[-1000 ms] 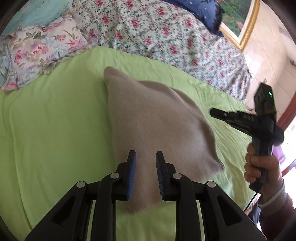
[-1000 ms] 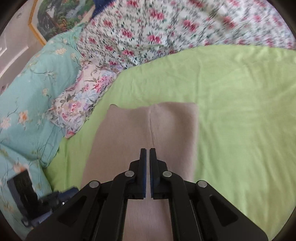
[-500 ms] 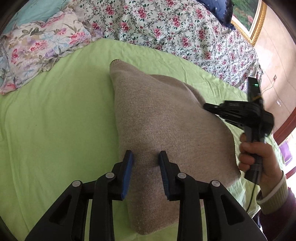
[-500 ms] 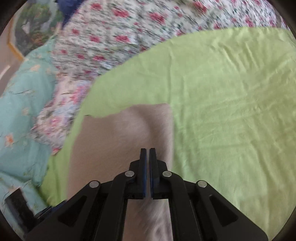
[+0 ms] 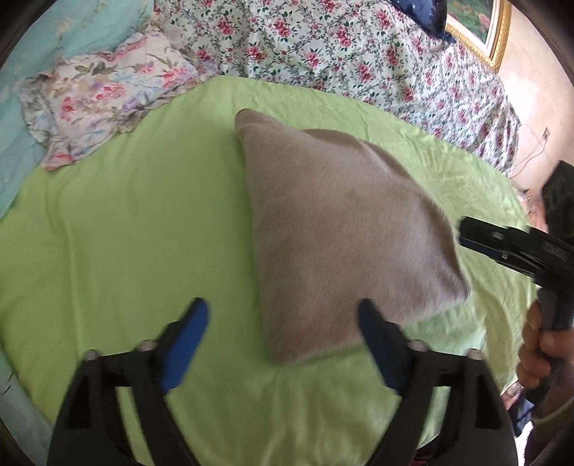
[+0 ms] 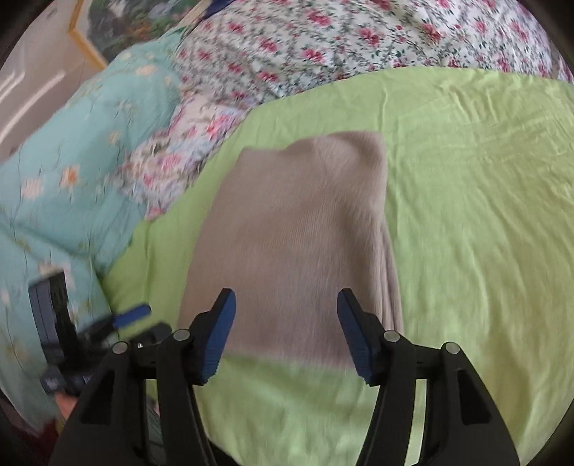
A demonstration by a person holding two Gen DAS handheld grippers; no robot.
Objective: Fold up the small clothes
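Observation:
A folded beige knit garment [image 5: 340,229] lies flat on the green sheet [image 5: 125,229]; it also shows in the right wrist view [image 6: 297,236]. My left gripper [image 5: 283,322] is open and empty, just above the garment's near corner. My right gripper [image 6: 286,315] is open and empty, hovering over the garment's near edge. The right gripper also shows at the right of the left wrist view [image 5: 466,233], beside the garment's right corner. The left gripper shows blurred at the lower left of the right wrist view [image 6: 132,315].
Floral bedding [image 5: 340,43] is heaped along the far side of the sheet. A floral pillow [image 5: 107,93] and a turquoise quilt [image 6: 71,172] lie to the left. A gold-framed picture [image 5: 484,28] hangs on the wall behind.
Both grippers have opened wide and let go of the garment. They have pulled back toward its near edge, and the garment now lies flat on the sheet.

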